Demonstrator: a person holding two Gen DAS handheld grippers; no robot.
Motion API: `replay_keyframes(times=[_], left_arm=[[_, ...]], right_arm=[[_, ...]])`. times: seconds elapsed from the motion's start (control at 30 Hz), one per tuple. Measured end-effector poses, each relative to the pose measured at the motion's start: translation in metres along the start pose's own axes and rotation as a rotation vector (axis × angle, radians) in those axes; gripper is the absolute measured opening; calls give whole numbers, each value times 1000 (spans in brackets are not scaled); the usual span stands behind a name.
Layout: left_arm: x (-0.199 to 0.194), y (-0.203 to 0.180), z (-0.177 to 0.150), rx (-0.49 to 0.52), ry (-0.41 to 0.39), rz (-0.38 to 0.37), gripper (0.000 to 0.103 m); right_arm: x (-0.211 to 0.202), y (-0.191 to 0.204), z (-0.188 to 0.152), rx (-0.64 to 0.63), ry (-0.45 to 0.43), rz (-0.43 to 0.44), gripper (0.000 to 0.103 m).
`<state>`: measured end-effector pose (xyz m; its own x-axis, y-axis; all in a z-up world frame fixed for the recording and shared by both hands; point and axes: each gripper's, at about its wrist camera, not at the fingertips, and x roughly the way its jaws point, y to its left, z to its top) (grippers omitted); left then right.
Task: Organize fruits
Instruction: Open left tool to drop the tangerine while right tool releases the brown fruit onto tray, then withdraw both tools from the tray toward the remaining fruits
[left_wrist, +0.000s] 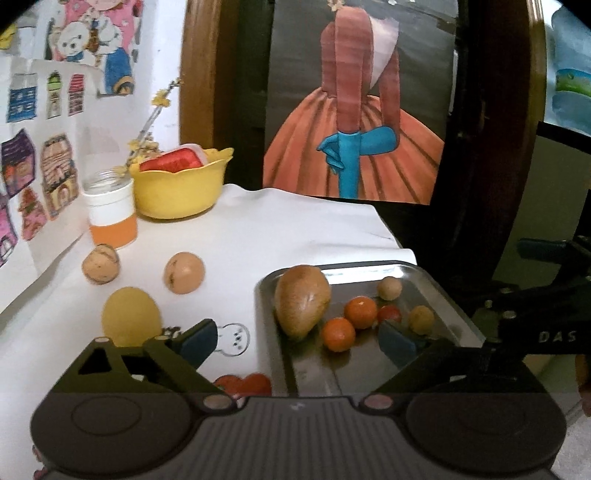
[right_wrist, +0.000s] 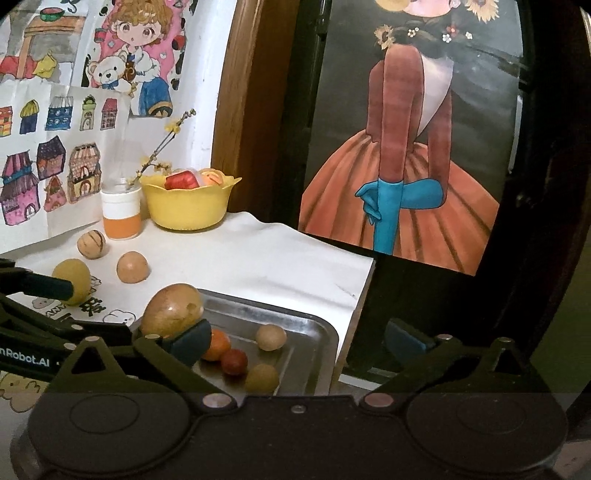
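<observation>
Left wrist view: the left tongs (left_wrist: 297, 341) stand wide open and hold nothing, one pad over the white cloth (left_wrist: 266, 225), the other over the metal tray (left_wrist: 314, 373). Between and just beyond the pads, inside the tray, lie a big brown fruit (left_wrist: 301, 304), two oranges (left_wrist: 338, 334), a small red fruit (left_wrist: 388, 314) and two small yellowish ones. To the left of the tongs, still on the cloth, sit a yellow fruit (left_wrist: 131, 317) just beside the left pad, a tan round fruit (left_wrist: 184, 272) farther ahead, and a walnut-like one (left_wrist: 100, 264) beyond that. Some red fruit (left_wrist: 245, 384) lies close under the tongs, partly hidden. A yellow bowl (left_wrist: 181, 184) and a jar (left_wrist: 110, 214) stand far ahead to the left.

In the right wrist view the right tongs (right_wrist: 297, 341) are also spread wide and empty, hovering over the near end of the tray (right_wrist: 321, 332), left pad next to the brown fruit (right_wrist: 171, 309).

The job looks partway done: several fruits gathered in the tray, several still loose on the cloth. The step in hand seems to be going for the next loose fruit, most likely the yellow one nearest the left tongs. That calls for swinging the left tongs leftward, setting the pads either side of it, closing gently since it is round and may roll, then carrying it over the tray rim.
</observation>
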<state>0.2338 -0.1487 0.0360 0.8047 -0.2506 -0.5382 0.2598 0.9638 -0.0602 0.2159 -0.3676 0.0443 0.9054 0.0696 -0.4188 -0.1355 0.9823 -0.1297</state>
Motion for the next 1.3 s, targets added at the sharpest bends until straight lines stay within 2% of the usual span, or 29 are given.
replay_keyframes(times=[0.13,0.5,0.93,1.3], left_arm=[[-12,9,-6,-12,-5,26,102],[-52,31,-31,-50,-4,104,102],[-108,54,-55,-74,-6,160,103],[-141,75,-83,-89,25,179,103]], right_arm=[[-12,6,0,-2,-4,3,102],[-52,25,-12,19,16,12,102],[-106,61,-23,18,31,53,102],[-140,105,-47,-46,92,116,102]])
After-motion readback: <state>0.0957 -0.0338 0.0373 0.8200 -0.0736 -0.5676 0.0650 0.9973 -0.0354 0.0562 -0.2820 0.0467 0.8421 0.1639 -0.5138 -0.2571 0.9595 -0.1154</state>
